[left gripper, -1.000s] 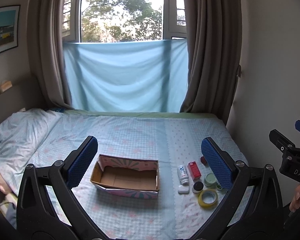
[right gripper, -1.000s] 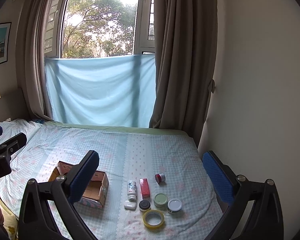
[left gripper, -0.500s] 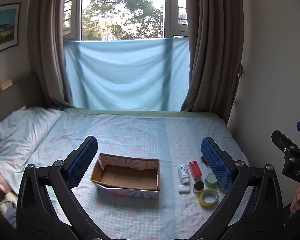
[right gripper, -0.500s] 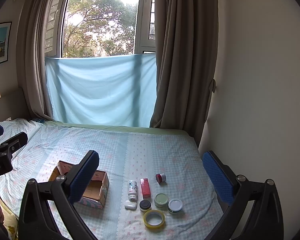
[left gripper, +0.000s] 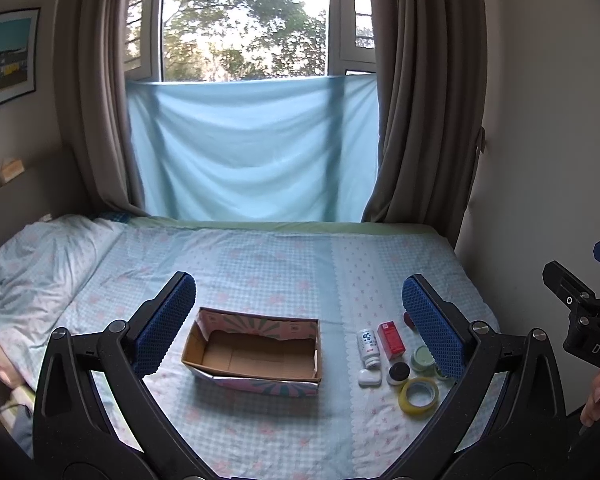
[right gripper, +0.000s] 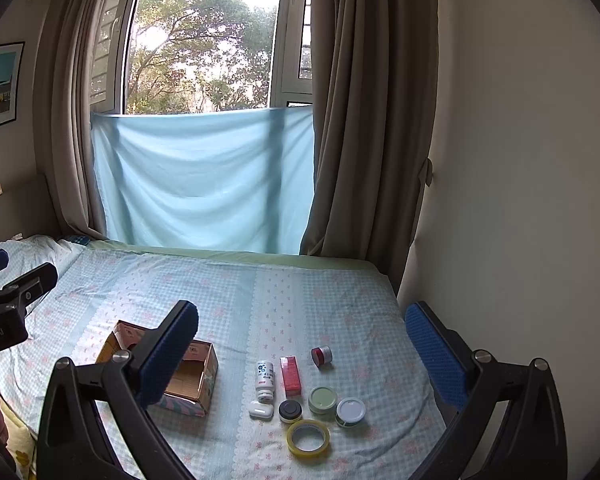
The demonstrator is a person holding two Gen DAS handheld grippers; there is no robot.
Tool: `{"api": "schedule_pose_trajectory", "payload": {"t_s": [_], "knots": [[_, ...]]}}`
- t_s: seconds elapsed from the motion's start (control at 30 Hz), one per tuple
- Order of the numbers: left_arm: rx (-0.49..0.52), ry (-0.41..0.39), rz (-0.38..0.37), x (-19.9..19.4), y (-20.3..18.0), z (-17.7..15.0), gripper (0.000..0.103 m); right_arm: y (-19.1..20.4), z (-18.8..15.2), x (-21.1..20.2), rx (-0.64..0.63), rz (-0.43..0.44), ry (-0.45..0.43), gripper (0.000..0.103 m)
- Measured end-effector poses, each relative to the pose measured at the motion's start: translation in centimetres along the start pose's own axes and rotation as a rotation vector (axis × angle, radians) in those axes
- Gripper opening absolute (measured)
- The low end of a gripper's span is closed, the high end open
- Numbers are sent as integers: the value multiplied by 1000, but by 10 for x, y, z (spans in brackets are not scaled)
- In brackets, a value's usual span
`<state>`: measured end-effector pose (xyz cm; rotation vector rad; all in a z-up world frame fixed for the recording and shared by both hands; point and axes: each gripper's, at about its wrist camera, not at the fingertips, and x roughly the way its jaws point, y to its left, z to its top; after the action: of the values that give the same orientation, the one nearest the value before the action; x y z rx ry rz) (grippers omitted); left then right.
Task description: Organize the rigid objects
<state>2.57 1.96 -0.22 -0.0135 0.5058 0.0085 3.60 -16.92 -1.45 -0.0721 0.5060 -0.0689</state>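
Note:
An open, empty cardboard box (left gripper: 256, 354) (right gripper: 188, 376) lies on the bed. To its right is a cluster of small items: a white bottle (left gripper: 368, 346) (right gripper: 265, 380), a red box (left gripper: 391, 340) (right gripper: 291, 375), a white case (left gripper: 369, 378) (right gripper: 261, 409), a black lid (left gripper: 399, 372) (right gripper: 290, 410), a green jar (left gripper: 422, 358) (right gripper: 322, 399), a yellow tape roll (left gripper: 419, 395) (right gripper: 308, 437), a white-lidded jar (right gripper: 351, 411) and a small red jar (right gripper: 321, 356). My left gripper (left gripper: 300, 320) is open and empty above the box. My right gripper (right gripper: 312, 356) is open and empty above the items.
The bed (left gripper: 260, 264) has a light blue checked sheet, with a pillow (left gripper: 40, 264) at the left. A wall (right gripper: 520, 200) runs along the right side. Curtains (left gripper: 420, 100) and a blue cloth (left gripper: 252, 152) hang at the window behind.
Both views have shifted only slightly; both grippers stay open and high above the bed. The objects have not moved.

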Motion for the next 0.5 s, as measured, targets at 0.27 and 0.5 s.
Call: {"api": "schedule_pose_trajectory", "payload": {"t_s": [0.27,0.5], "knots": [[-1,0,-1,-1,0,0,102,3,-2,0,-1,-1,0,103],[3,-7,-5,-5,-1,-2,102,2,-1,0,-1,2,0,103]]}}
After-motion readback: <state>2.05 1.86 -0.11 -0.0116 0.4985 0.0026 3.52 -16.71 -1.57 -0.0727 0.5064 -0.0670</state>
